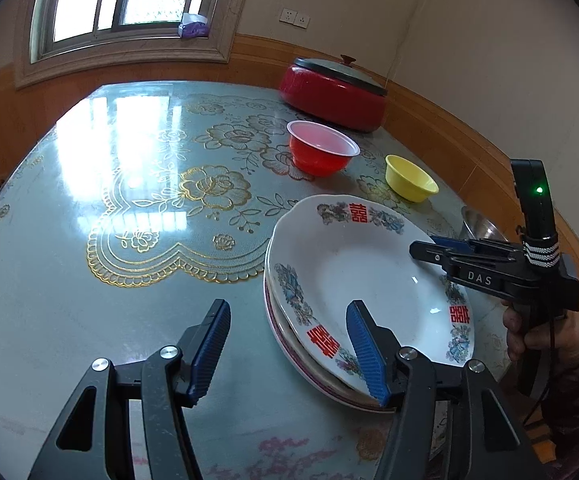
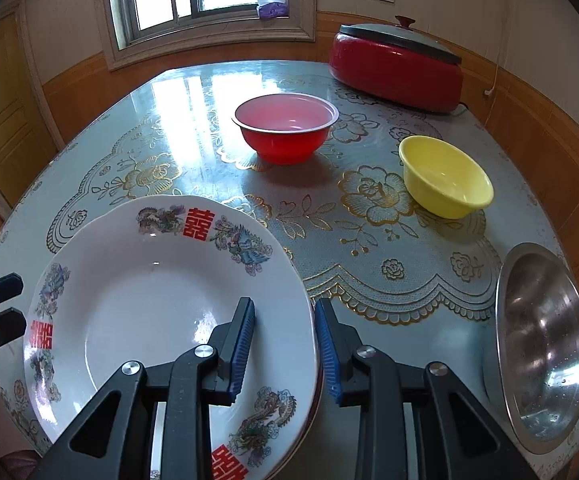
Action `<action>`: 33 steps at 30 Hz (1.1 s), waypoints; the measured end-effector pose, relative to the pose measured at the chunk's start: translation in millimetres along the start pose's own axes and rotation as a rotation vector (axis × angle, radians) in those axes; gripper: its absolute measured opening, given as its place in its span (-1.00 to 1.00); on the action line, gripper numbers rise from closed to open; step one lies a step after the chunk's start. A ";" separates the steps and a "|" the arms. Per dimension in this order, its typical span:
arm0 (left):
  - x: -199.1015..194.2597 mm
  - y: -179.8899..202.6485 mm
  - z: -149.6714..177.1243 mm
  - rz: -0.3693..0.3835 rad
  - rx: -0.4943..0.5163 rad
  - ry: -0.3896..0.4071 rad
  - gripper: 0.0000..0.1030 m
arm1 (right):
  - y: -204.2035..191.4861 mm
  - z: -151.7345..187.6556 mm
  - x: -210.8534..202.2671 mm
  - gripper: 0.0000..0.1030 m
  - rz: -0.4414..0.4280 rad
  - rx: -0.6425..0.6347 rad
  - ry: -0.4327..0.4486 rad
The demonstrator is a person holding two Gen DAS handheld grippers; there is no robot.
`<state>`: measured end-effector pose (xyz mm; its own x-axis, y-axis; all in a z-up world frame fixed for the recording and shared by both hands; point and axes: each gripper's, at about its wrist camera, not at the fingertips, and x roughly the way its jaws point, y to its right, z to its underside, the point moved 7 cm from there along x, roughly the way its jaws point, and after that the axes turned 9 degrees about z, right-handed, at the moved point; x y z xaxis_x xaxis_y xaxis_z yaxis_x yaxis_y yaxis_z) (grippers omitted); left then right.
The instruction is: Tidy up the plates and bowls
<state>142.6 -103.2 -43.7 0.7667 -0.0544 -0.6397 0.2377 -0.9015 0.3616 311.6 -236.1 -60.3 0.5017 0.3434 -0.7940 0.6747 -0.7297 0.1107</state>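
At the near edge of the table (image 2: 193,92), two plates sat stacked: a white top plate (image 2: 149,320) on a pink-rimmed lower plate (image 1: 289,356), with only a sliver of the lower one showing!

And the key relation was this: the stack lay between the two tools. The left tongs (image 1: 287,308) stood wide, one ribbed blue pad over the bare cloth and the other over the plate's well, so the near-left rim ran between the jaws with nothing pressing on it. The right tongs (image 2: 284,304) were narrow and straddled the opposite rim, one pad above the inside and one just outside the edge. Whether those pads actually pinched the rim I could not tell. Both tools pointed down at the stack, and the right one looked the more committed.

As for the feel of things, the top plate was glazed ceramic, round with a softly scalloped edge and a shallow dished centre, with red double-happiness marks and bird motifs on the rim. It was probably slick and heavy, so a grip on the rim would need care. The cloth was glossy, grey-green, with gold flowers.

Still waiting beyond were a translucent red bowl (image 2: 285,120), a smaller yellow bowl (image 2: 445,176) and a shiny steel bowl (image 2: 541,340) tipped at the right edge, all well apart from the plates. My guess was that the bowls came next.
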 end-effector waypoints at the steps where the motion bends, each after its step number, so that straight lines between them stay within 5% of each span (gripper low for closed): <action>1: -0.1 0.5 -1.4 0.002 0.002 0.003 0.25 | 0.3 0.8 -0.4 -0.40 0.001 0.005 -0.002; 12: 3.2 10.0 -7.6 0.030 0.029 0.007 0.30 | 2.7 8.0 -6.2 -0.37 0.034 0.071 -0.021; 21: 3.6 20.3 -11.9 0.059 0.053 0.000 0.33 | 4.4 9.0 -36.6 -0.37 0.087 0.130 0.075; 33: -2.6 36.9 -13.4 0.092 0.099 0.006 0.39 | -6.9 26.2 -49.7 -0.35 0.061 0.190 0.068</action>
<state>157.4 -130.5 -19.6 0.7862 -0.1362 -0.6028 0.1067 -0.9308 0.3496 267.9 -263.6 -37.3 0.5780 0.3300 -0.7463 0.5312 -0.8464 0.0371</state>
